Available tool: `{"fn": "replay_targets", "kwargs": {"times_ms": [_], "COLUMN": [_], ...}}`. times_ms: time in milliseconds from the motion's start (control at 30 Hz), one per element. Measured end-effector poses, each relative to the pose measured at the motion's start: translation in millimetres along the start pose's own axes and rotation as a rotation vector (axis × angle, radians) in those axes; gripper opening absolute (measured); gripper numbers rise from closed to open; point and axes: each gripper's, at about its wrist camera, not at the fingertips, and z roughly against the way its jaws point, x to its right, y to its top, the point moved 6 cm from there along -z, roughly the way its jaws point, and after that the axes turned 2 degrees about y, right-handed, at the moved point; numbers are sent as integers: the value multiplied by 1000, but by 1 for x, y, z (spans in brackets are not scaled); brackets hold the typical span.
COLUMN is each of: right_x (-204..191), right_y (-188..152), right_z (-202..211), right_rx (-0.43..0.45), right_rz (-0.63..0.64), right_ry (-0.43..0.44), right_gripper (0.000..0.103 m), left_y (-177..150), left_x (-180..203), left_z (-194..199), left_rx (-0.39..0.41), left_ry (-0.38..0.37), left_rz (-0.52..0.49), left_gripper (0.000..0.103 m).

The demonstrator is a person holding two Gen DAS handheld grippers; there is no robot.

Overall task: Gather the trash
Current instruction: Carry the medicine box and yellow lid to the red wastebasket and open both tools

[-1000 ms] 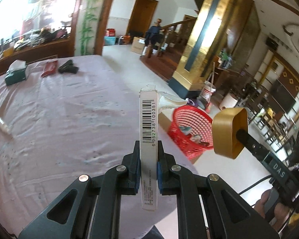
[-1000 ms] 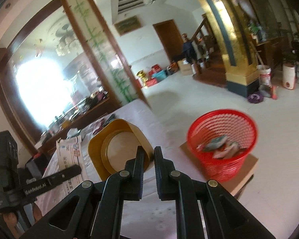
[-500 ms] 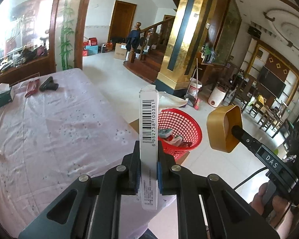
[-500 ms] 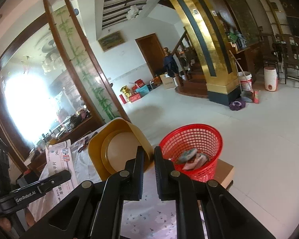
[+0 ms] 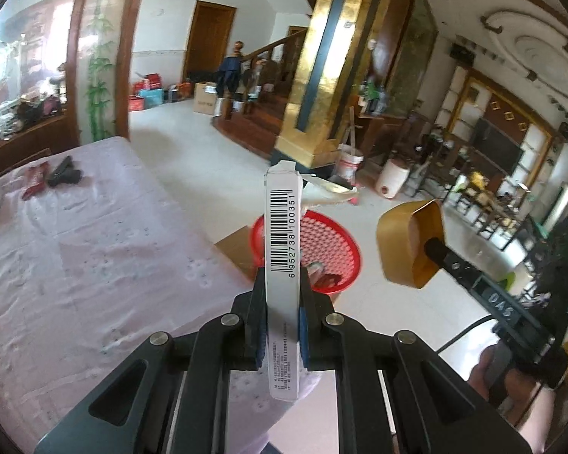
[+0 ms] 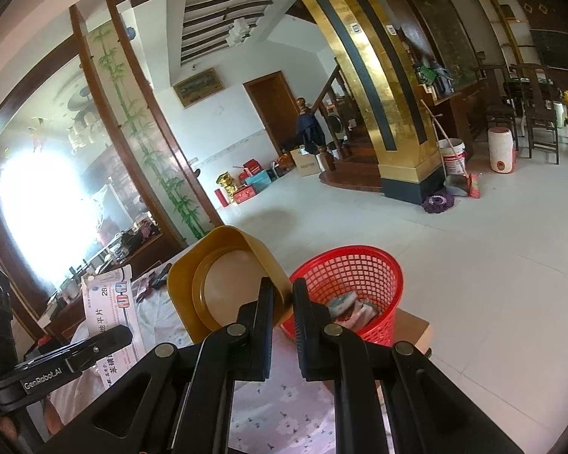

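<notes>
Your left claw (image 5: 282,295) is clenched on a flat white box (image 5: 283,249) with a barcode on its narrow side; you hold it upright by its lower part, so most of its length stands free above the pads and it can fall straight when released. Your right claw (image 6: 283,302) is clamped on the rim of a golden container (image 6: 223,283), whose open side faces the camera, and inside it looks empty. I think a grip on the rim alone lets the container tip easily into the bin. The red basket (image 5: 333,242) stands on a brown cardboard piece (image 5: 234,246) on the floor, just beyond the far right corner of the worktop (image 5: 75,246) with its pale flowered cloth, and it already holds some wrappers. In both views the basket lies right behind the held things, so I judge that you are bringing both pieces of trash over it. On the far left of the worktop a red packet (image 5: 34,183) and a dark object (image 5: 64,174) lie close together, probably for later.
</notes>
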Motion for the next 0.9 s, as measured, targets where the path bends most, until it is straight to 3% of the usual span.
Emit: {"fn": "replay_targets", "kwargs": {"times_ms": [433, 900], "right_x": [32, 77], "right_y": [3, 1], "right_z": [-31, -86], "right_rx": [-15, -84], "right_rz": [-50, -124], "right_ry": [-69, -99], "right_gripper": [10, 10], "left_y": [22, 28], "left_x": [17, 30], "left_z": [-64, -147], "left_rx": [-40, -108], "left_ry": [-75, -82], "left_rz": [-30, -32], "left_gripper": [12, 12]}}
